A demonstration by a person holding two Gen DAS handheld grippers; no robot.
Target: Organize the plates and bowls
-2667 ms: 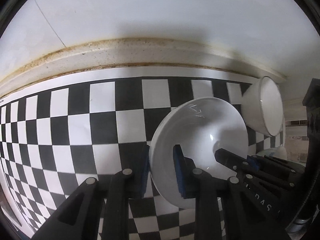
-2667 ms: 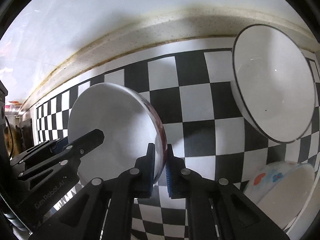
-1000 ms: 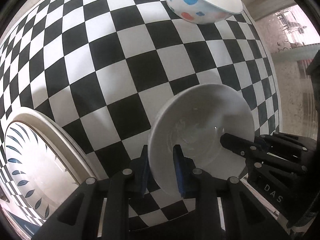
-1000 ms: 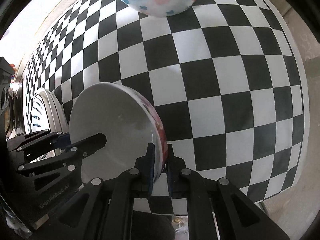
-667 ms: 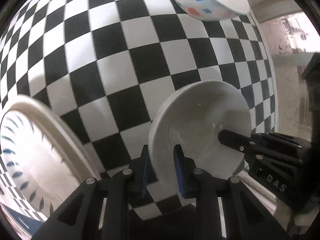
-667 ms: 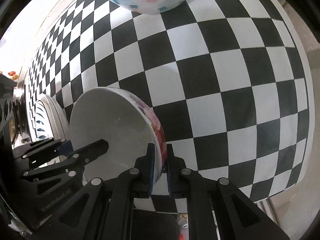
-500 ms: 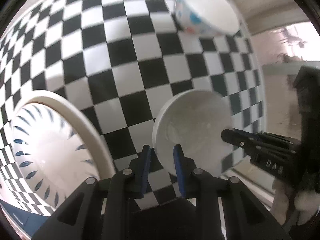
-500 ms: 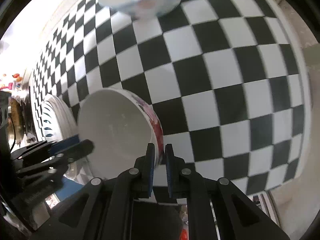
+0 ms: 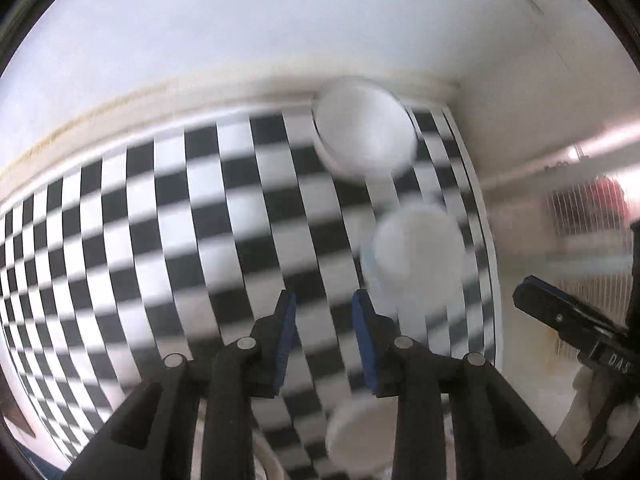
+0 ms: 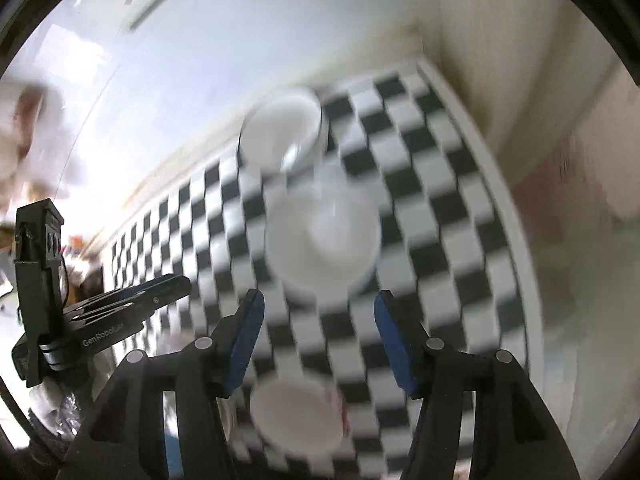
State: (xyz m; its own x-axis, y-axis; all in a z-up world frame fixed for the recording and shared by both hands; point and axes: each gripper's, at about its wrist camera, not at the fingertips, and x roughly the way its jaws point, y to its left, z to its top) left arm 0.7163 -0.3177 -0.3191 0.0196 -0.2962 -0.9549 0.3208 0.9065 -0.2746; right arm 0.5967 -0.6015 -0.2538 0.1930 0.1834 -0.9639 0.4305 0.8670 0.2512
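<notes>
Both views are motion-blurred. The white bowl with a red-patterned outside sits upright on the checkered mat, low between my right gripper's arms; the left wrist view also shows this bowl. My right gripper hangs above it with its jaws opening wide and nothing between them. My left gripper is opening too, with a narrow empty gap. Farther along the mat stand a second white bowl and a third bowl near the wall.
The mat ends at a beige backsplash ledge under a white wall. Each gripper shows in the other's view: the right gripper at the right edge, the left gripper at the left. Cluttered items sit beyond the mat's left end.
Both grippers have let go of the bowl's rim and risen away from it. Their jaws have spread, the right much wider. The bowl now rests on the mat below.
</notes>
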